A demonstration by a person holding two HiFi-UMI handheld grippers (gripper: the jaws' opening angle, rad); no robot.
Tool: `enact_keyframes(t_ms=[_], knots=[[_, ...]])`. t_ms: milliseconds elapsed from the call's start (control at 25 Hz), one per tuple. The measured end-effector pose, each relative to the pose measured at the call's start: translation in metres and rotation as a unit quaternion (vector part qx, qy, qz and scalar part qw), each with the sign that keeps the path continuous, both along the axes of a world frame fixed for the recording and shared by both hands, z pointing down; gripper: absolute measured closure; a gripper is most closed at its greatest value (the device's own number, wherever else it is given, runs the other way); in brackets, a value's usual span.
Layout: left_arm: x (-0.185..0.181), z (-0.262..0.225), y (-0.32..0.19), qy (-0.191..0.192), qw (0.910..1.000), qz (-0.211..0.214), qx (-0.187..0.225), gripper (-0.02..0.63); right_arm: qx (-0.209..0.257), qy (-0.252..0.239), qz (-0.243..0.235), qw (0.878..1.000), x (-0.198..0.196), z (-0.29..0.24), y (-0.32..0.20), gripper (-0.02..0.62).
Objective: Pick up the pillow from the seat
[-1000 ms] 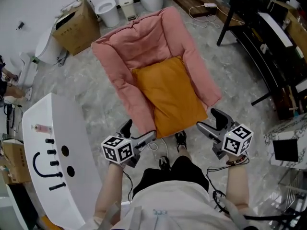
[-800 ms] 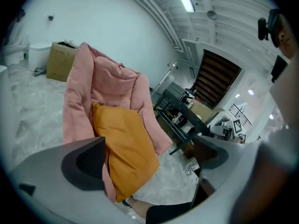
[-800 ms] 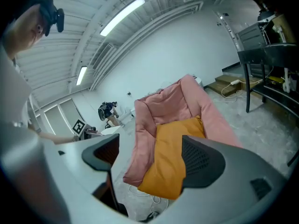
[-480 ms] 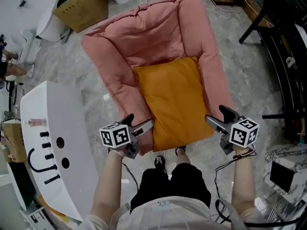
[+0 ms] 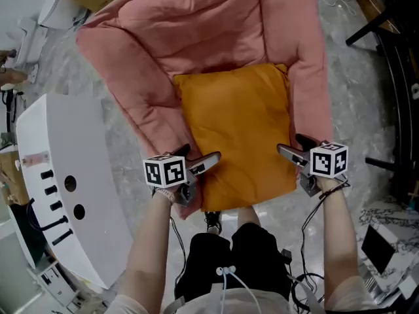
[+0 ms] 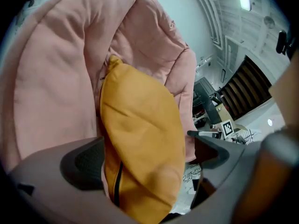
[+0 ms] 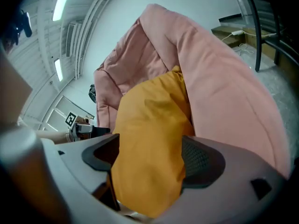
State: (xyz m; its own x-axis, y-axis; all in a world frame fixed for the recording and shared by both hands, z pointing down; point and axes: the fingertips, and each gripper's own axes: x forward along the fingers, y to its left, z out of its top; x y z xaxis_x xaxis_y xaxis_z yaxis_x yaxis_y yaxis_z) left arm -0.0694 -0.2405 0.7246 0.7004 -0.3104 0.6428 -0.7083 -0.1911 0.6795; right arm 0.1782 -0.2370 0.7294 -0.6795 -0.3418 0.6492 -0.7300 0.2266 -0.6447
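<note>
Left hand-held gripper (image 5: 208,161): jaws wide, straddling the pillow's near left corner; a gap shows at one jaw.
Right hand-held gripper (image 5: 288,153): jaws apart around the near right corner, fabric touching both pads.
Pillow (image 5: 239,129): orange, lying flat on the seat between its arms.
Seat (image 5: 196,25): pink padded chair, on the marbled floor (image 5: 366,103).
</note>
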Motion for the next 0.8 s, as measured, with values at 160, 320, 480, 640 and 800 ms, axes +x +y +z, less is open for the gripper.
enact_keyframes(t_ms=[160,320,480,640,800], knots=[[0.005,0.022,-0.011,-0.001,0.9999,0.011,-0.005,0.025,-0.027,0.004,-0.013,1.0,-0.003,0.037,-0.012,0.196],[0.001,0.051,-0.019,-0.038,0.9989,0.014,-0.023,0.025,-0.043,0.01,-0.036,0.998,-0.005,0.058,-0.018,0.196],[0.012,0.068,-0.016,-0.033,0.9981,0.036,-0.038,0.025,-0.054,0.019,-0.072,0.996,-0.016,0.075,-0.015,0.196],[0.025,0.091,-0.025,-0.022,0.9978,0.045,-0.043,0.025,-0.055,0.016,-0.093,0.994,-0.037,0.093,-0.021,0.196],[0.031,0.113,-0.032,-0.005,0.9981,0.032,-0.052,0.025,-0.051,0.006,-0.101,0.994,-0.048,0.106,-0.027,0.197]])
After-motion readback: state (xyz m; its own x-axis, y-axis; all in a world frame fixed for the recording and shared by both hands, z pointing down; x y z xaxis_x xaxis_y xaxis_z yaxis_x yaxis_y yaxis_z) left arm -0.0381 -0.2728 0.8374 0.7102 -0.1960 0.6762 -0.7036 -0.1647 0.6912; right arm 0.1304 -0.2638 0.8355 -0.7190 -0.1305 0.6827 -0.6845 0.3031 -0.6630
